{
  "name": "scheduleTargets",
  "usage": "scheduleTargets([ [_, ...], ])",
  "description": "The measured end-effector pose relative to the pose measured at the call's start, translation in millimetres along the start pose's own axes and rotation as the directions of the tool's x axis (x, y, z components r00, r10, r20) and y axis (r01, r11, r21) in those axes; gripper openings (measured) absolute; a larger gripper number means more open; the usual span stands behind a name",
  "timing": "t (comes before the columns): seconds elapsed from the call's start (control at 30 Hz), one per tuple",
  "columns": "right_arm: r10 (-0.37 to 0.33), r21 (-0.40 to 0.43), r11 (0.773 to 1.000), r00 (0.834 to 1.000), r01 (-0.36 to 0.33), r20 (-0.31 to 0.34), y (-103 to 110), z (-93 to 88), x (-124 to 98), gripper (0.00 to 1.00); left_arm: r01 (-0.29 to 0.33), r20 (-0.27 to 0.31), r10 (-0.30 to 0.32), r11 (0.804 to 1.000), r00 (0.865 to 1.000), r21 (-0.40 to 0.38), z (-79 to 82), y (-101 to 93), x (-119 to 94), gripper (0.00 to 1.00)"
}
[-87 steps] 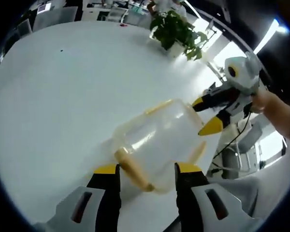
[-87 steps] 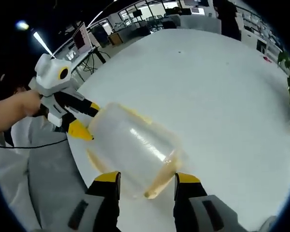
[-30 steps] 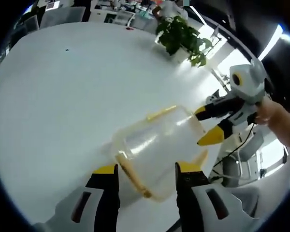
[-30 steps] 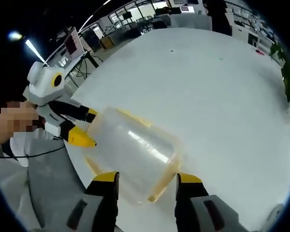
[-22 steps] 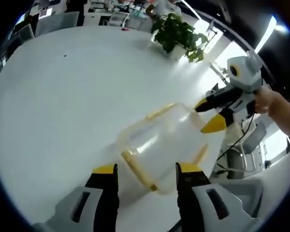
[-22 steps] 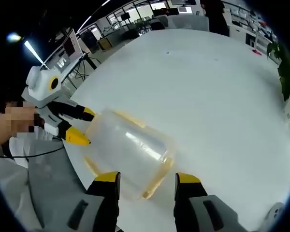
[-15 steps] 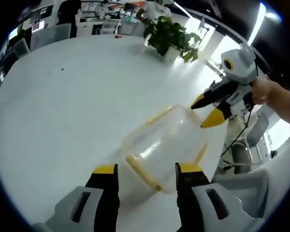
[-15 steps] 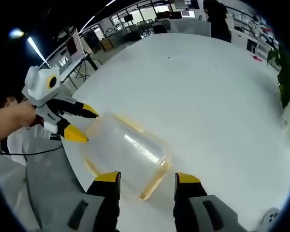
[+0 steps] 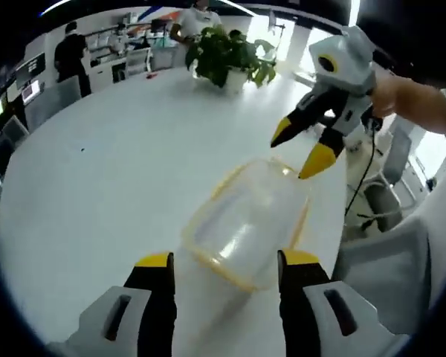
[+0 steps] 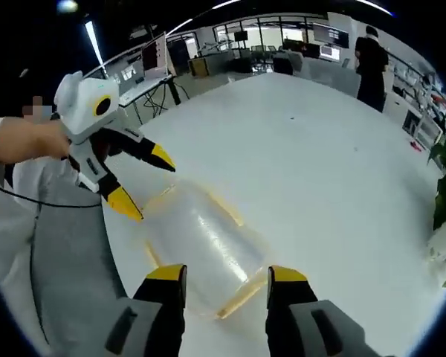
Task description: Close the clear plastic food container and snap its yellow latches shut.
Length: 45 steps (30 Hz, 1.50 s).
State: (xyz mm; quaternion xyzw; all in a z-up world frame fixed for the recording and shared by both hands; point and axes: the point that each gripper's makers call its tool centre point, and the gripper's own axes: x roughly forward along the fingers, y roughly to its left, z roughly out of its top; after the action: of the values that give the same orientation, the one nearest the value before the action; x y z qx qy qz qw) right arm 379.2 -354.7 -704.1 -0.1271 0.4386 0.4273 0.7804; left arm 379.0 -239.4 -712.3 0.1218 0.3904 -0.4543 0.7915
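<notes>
Left gripper (image 9: 223,260) gapes at lower centre, gripping nothing; the container (image 9: 245,223) lies on the table (image 9: 97,171) mid-frame, and the right gripper (image 9: 301,152), also spread, hovers upper right. Best press each latch (image 10: 239,297) squarely against the rim.

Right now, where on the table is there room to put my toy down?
The white table lies bare between the clear container and the potted plant. It is crowded at the table's near edge, around the container, where the left gripper and right gripper hover, both open.
</notes>
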Motion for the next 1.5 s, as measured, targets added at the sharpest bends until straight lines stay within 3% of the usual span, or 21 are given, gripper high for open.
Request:
scheduleTargets([
  [0.33, 0.025, -0.087, 0.996, 1.0, -0.025, -0.002, 10, 9.2, 2, 0.37, 0.051, 0.04, -0.056, 0.992, 0.998, 0.12, 16.2, -16.4, -1, 0.55],
  [0.47, 0.009, -0.221, 0.975, 1.0, -0.012, -0.014, 14, 12.7, 3, 0.3, 0.057, 0.071, -0.07, 0.983, 0.995, 0.174, 24.7, -17.4, -2, 0.49],
  [0.63, 0.031, -0.28, 0.96, 1.0, -0.031, -0.007, 23, 19.2, 4, 0.3, 0.058, 0.086, -0.076, 0.978, 0.993, 0.199, 29.9, -16.2, -1, 0.43],
  [0.7, 0.052, -0.327, 0.944, 0.999, -0.046, 0.009, 27, 23.6, 4, 0.29, 0.081, 0.085, -0.101, 0.974, 0.991, 0.212, 31.0, -19.8, -1, 0.37],
  [0.87, 0.071, -0.377, 0.923, 0.997, -0.07, -0.012, 30, 23.5, 9, 0.27, 0.125, 0.074, -0.145, 0.965, 0.987, 0.23, 31.3, -28.1, 5, 0.34],
  [1.0, 0.085, -0.386, 0.919, 0.996, -0.084, -0.014, 30, 24.3, 12, 0.26, 0.126, 0.084, -0.152, 0.957, 0.985, 0.261, 35.8, -31.6, 7, 0.27],
  [1.33, 0.104, -0.408, 0.907, 0.994, -0.101, -0.015, 29, 29.6, 19, 0.24, 0.168, 0.039, -0.19, 0.934, 0.981, 0.314, 33.3, -45.4, 19, 0.2],
  [1.5, 0.099, -0.421, 0.902, 0.995, -0.095, -0.011, 25, 31.7, 22, 0.2, 0.15, 0.02, -0.168, 0.925, 0.986, 0.349, 32.7, -44.0, 26, 0.17],
])
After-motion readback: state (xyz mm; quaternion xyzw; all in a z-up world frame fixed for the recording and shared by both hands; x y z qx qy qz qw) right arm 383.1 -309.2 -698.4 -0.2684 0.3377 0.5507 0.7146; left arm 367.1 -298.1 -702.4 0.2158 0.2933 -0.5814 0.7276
